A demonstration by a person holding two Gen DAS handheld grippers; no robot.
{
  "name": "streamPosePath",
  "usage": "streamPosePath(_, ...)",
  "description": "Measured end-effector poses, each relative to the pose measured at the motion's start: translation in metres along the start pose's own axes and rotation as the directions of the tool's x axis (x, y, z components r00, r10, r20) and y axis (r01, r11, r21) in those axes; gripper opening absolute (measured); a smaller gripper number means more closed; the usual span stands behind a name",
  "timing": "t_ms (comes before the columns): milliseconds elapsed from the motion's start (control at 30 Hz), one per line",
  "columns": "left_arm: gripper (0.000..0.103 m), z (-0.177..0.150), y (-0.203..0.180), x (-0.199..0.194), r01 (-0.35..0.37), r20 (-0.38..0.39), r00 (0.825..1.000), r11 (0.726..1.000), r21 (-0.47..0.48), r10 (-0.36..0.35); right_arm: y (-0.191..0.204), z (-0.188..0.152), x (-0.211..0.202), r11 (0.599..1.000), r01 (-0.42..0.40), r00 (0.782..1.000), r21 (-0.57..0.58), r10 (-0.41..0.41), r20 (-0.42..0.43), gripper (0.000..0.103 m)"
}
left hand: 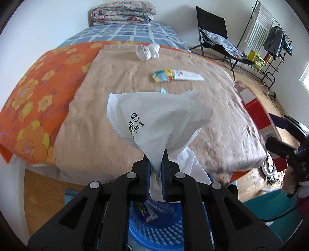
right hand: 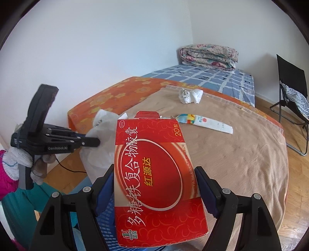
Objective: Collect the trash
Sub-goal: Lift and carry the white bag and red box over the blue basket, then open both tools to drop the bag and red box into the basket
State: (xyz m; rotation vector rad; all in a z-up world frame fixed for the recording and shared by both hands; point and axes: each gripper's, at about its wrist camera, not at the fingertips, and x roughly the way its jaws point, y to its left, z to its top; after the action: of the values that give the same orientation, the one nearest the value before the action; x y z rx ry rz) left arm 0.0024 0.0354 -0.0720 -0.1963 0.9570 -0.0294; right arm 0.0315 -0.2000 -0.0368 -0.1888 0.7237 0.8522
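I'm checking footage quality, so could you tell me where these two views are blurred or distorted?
Left wrist view: fisheye bends the bed; its right edge and the red box smear. Right wrist view: box print sharp, left claw slightly soft, dark corners.

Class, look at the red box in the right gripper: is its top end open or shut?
Open. The red box has its top flap standing up, with side tabs sticking out beside it.

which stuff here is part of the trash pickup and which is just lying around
Part of the job:
white tissue in the left gripper
red box between the right gripper fingers
blue basket
tube
crumpled white wad

Just lying around:
folded quilt
black chair
clothes rack
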Motion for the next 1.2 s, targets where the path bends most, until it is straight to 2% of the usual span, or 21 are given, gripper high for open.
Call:
streamPosePath(167,0.007,-0.028,0.007,0.007,0.007,-0.056,0.998,1.0,-0.018,-0.008,0.013,-0.016,-0.001,1.0,-0.028,1.0,0.006,0.028,-0.014,0.08)
streamPosePath(400,0.007,-0.061,0.003,0.019,0.008,-0.131,0.991,1.0,0.005,-0.008,0.029,-0.036,0.003,0.999,-0.052,0.998,0.004,0.053,-0.038,0.081)
streamPosePath(733,0.007,-0.102,-0.008,0.052,0.03,-0.284,0.958,0.999,0.032,-0.02,0.047,-0.06,0.022,0.996,-0.085,0.989,-0.013,0.083,-0.122,0.081)
streamPosePath(1033,0.007,-0.112,-0.014,0.062,0.032,-0.333,0.943,0.998,0.046,-0.015,0.054,-0.08,0.045,0.995,-0.099,0.973,-0.008,0.095,-0.21,0.081)
streamPosePath(1200,0.007,-0.113,-0.017,0.064,0.033,-0.342,0.94,0.998,0.053,-0.013,0.057,-0.089,0.057,0.994,-0.106,0.96,0.001,0.103,-0.261,0.081)
